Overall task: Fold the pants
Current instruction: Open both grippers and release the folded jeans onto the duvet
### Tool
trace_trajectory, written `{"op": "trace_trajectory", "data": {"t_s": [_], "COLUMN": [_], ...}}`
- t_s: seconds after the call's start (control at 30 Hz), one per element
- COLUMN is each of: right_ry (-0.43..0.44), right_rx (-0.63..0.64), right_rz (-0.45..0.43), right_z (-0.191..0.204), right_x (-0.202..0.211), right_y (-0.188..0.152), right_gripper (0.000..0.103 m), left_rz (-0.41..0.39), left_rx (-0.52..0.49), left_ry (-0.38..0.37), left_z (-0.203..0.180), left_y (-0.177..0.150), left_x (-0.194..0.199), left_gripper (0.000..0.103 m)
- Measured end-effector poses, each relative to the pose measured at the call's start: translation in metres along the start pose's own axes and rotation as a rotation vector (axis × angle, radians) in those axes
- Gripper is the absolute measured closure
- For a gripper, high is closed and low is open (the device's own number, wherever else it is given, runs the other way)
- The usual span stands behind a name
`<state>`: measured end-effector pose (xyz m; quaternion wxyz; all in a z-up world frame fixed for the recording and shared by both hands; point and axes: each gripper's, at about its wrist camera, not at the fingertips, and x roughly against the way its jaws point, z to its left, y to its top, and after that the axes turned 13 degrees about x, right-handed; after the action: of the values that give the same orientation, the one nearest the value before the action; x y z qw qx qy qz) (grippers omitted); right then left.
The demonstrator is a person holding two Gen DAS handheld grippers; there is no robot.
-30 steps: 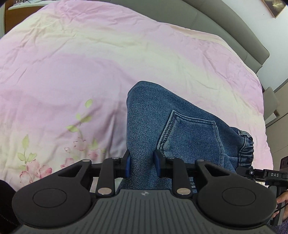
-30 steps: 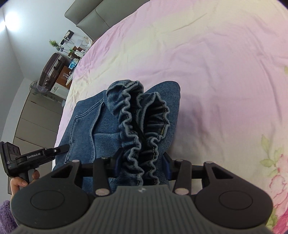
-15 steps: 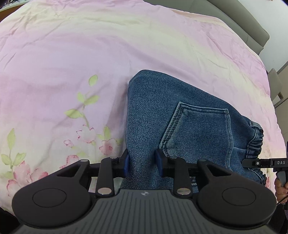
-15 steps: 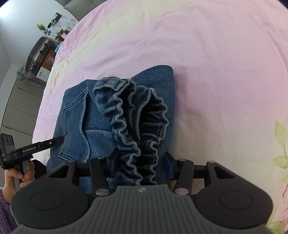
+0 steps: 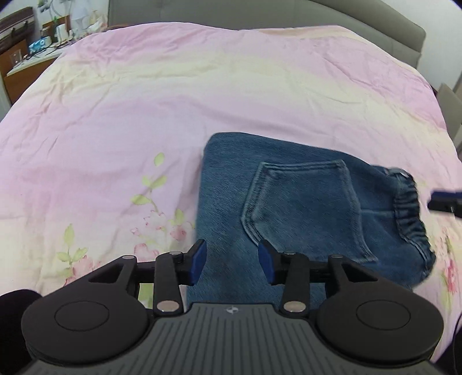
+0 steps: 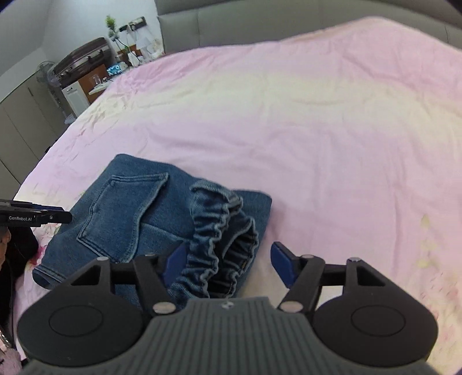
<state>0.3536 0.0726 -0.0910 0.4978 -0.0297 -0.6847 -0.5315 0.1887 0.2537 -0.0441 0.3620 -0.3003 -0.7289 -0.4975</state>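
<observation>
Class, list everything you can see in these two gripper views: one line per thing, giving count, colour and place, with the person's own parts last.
pants: one, blue denim, folded on the bedspread, elastic waistband toward the right gripper
bedspread: one, pink and cream with flowers, covering the bed
headboard: one, grey, behind the bed
side furniture: brown and white, cluttered, beside the bed
left gripper: one, black with blue fingers, just opened over the pants
right gripper: one, black with blue fingers, open around the waistband

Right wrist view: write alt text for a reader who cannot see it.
Folded blue jeans lie on a pink floral bedsheet, back pocket up, their elastic waistband bunched toward the camera. The right gripper hangs open over the waistband, its pads apart. The left gripper pokes in at the left edge.
</observation>
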Motion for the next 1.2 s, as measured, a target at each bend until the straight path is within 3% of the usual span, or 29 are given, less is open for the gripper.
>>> {"op": "trace_trajectory", "data": {"t_s": [0.17, 0.23, 0.33, 0.43, 0.57, 0.77, 0.8, 0.83, 0.87, 0.9, 1.0, 1.2], "right_ry": [0.018, -0.026, -0.064, -0.039, -0.057, -0.047, -0.036, -0.032, -0.037, -0.040, -0.038, -0.074], "right_rx": [0.162, 0.186, 0.151, 0.063, 0.060, 0.055, 0.056, 0.059, 0.068, 0.080, 0.135, 0.229], "right_rz": [-0.035, -0.011, 0.027, 0.063, 0.084, 0.084, 0.073, 0.060, 0.043, 0.021, -0.031, -0.161], "right_z": [0.027, 0.030, 0.015, -0.003, -0.008, -0.005, -0.004, -0.002, 0.001, 0.005, 0.018, 0.046], "right_x": [-0.010, -0.026, -0.050, -0.069, -0.088, -0.076, -0.067, -0.058, -0.045, -0.034, 0.003, 0.090], "right_y": [0.013, 0.011, 0.004, 0.000, -0.003, 0.008, 0.010, 0.012, 0.014, 0.015, 0.017, 0.009], "right_gripper": [0.088, 0.091, 0.103, 0.103, 0.103, 0.103, 0.102, 0.093, 0.075, 0.069, 0.063, 0.042], "left_rz": [0.065, 0.088, 0.096, 0.120, 0.127, 0.110, 0.098, 0.080, 0.064, 0.050, 0.010, -0.157], "left_rx": [-0.109, -0.134, -0.135, -0.151, -0.188, -0.176, -0.176, -0.178, -0.180, -0.181, -0.183, -0.182], "left_ry": [0.015, 0.034, 0.029, 0.030, 0.064, 0.107, 0.119, 0.129, 0.128, 0.126, 0.139, 0.132], "left_z": [-0.017, -0.018, -0.014, -0.013, -0.020, -0.023, -0.025, -0.028, -0.032, -0.036, -0.053, -0.098], "left_y": [-0.013, -0.018, -0.019, -0.023, -0.026, -0.020, -0.019, -0.018, -0.019, -0.020, -0.026, -0.040], "left_x": [0.001, -0.005, -0.010, -0.021, -0.031, -0.019, -0.014, -0.007, 0.000, 0.007, 0.033, 0.097], "left_gripper": [0.065, 0.068, 0.069, 0.069, 0.069, 0.068, 0.068, 0.068, 0.068, 0.066, 0.063, 0.046]}}
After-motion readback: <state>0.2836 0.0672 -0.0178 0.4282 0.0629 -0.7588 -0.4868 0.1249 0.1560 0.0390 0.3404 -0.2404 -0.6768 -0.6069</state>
